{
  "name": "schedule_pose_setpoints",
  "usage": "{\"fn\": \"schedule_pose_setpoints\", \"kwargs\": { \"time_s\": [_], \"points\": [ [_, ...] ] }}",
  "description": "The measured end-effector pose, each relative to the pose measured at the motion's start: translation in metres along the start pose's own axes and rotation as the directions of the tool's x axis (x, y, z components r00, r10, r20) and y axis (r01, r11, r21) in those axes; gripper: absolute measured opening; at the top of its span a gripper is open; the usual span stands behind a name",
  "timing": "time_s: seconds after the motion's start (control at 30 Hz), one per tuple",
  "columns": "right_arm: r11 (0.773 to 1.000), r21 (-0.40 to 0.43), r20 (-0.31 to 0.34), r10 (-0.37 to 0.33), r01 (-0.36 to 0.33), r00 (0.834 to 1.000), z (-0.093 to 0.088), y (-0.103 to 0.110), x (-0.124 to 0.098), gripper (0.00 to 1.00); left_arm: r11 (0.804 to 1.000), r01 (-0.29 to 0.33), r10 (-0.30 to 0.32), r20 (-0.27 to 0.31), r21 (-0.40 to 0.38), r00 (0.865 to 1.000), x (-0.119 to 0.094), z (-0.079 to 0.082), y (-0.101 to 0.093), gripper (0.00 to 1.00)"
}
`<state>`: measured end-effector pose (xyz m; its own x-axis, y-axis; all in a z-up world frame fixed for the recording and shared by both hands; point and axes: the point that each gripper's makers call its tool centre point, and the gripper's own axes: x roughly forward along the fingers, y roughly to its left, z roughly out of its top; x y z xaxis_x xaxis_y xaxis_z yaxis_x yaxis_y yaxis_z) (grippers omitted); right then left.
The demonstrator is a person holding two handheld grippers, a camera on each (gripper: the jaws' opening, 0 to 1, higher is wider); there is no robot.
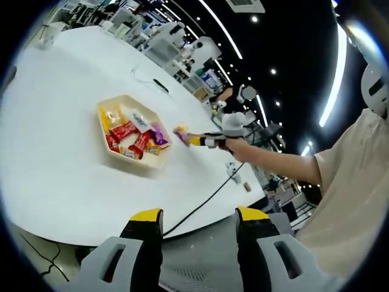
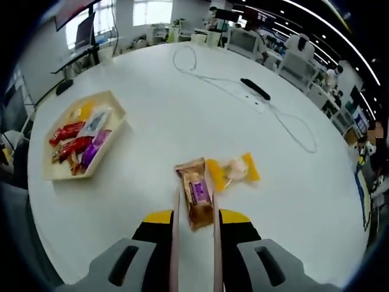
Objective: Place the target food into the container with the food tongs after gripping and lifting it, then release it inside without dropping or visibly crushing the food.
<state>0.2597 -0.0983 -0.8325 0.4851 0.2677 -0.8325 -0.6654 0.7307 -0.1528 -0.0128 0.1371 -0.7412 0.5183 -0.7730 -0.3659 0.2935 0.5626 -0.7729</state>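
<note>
2 tong arms (image 2: 194, 228) flank brown snack (image 2: 197, 198); grip unclear. Left gripper (image 1: 199, 220) jaws apart past table edge (image 1: 200, 226).

light: bright, long ceiling lamps (image 1: 340, 67) overhead | surface (image 2: 182, 115): white, shiny glare, soft small shadows | edges: bent, dark | far room: small, blurry

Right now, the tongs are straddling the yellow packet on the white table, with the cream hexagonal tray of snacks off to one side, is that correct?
Not quite: in the right gripper view the tongs straddle the brown-and-purple snack packet; the yellow packet lies beside it. The cream hexagonal tray does sit aside on the white table.
</note>
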Motion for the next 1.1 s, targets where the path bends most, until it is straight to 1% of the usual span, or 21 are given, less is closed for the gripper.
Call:
{"fn": "schedule_pose_setpoints", "kwargs": {
  "time_s": [0.07,0.13,0.3,0.4,0.63,0.93,1.1],
  "points": [
    [1.000,-0.028,-0.010,-0.001,0.001,1.000,0.0003,0.0007,0.0018,0.26,1.000,0.000,0.000,0.000,-0.002,1.000,0.0001,-0.0004,0.0007,0.47],
    [1.000,-0.028,-0.014,0.001,-0.002,1.000,0.0004,0.0007,0.0032,0.26,1.000,-0.001,0.001,0.002,-0.004,1.000,0.0002,-0.0003,0.0009,0.47],
    [1.000,-0.015,-0.014,0.005,-0.005,1.000,0.0003,0.0016,0.0041,0.26,1.000,0.000,0.001,0.004,-0.005,1.000,-0.0004,0.0000,0.0008,0.47],
    [1.000,-0.001,0.001,0.000,0.000,1.000,0.0028,0.0016,0.0025,0.25,1.000,0.002,-0.002,0.006,-0.006,1.000,-0.0009,0.0002,0.0008,0.47],
    [1.000,0.013,-0.011,-0.002,0.002,1.000,-0.0001,0.0023,0.0040,0.25,1.000,0.004,-0.004,0.008,-0.009,1.000,-0.0007,-0.0002,0.0006,0.47],
    [0.999,0.040,-0.012,-0.014,0.015,1.000,-0.0008,0.0014,0.0042,0.20,1.000,0.001,-0.001,0.014,-0.010,1.000,-0.0024,0.0014,0.0013,0.47],
    [0.997,0.074,-0.005,-0.013,0.013,1.000,-0.0015,0.0006,0.0031,0.20,1.000,0.002,-0.002,0.018,-0.010,1.000,-0.0024,0.0023,0.0006,0.47]
  ]
}}
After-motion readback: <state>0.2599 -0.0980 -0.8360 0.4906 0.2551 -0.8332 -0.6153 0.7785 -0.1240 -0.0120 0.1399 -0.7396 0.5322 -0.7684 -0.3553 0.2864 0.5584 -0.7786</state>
